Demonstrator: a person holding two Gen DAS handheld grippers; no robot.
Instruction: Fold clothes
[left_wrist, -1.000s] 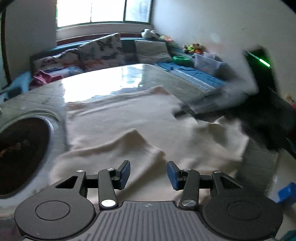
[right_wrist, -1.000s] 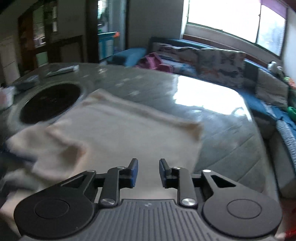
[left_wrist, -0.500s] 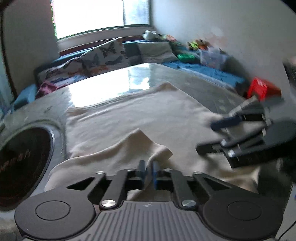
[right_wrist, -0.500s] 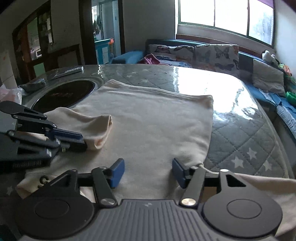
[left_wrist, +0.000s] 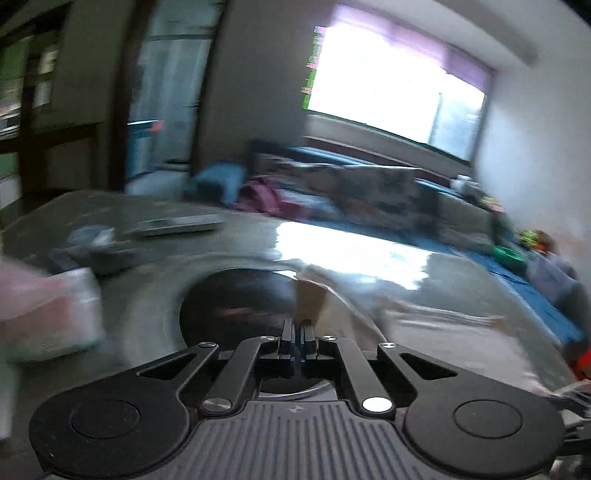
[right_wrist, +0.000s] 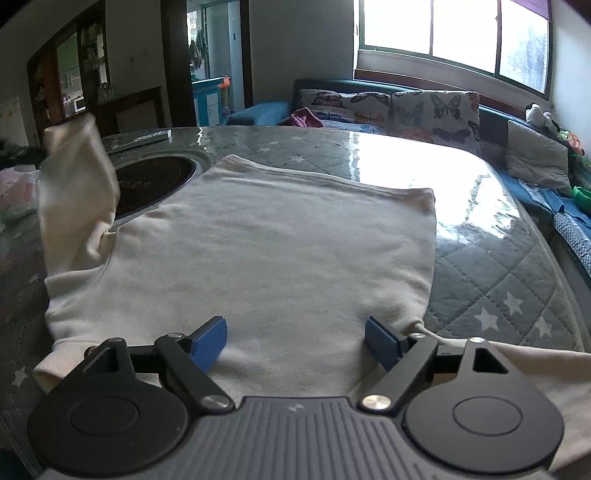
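Note:
A cream sweatshirt (right_wrist: 280, 251) lies flat on the quilted grey table (right_wrist: 498, 280). Its left sleeve (right_wrist: 74, 192) is lifted up in the air at the left of the right wrist view. My left gripper (left_wrist: 297, 334) is shut on that sleeve (left_wrist: 310, 295); its view is blurred by motion. My right gripper (right_wrist: 295, 338) is open and low over the near part of the sweatshirt, its blue pads (right_wrist: 208, 341) apart, holding nothing. The right sleeve (right_wrist: 546, 369) runs off under the right gripper body.
A round black hob (right_wrist: 155, 184) is set in the table left of the sweatshirt. A remote (right_wrist: 142, 138) lies behind it, a plastic bag (left_wrist: 48, 314) at the far left. A sofa with butterfly cushions (right_wrist: 406, 110) lines the far side under the window.
My left gripper, shut on the left sleeve, has lifted it up off the table and swung left. My right gripper has opened wider and stayed over the near part.

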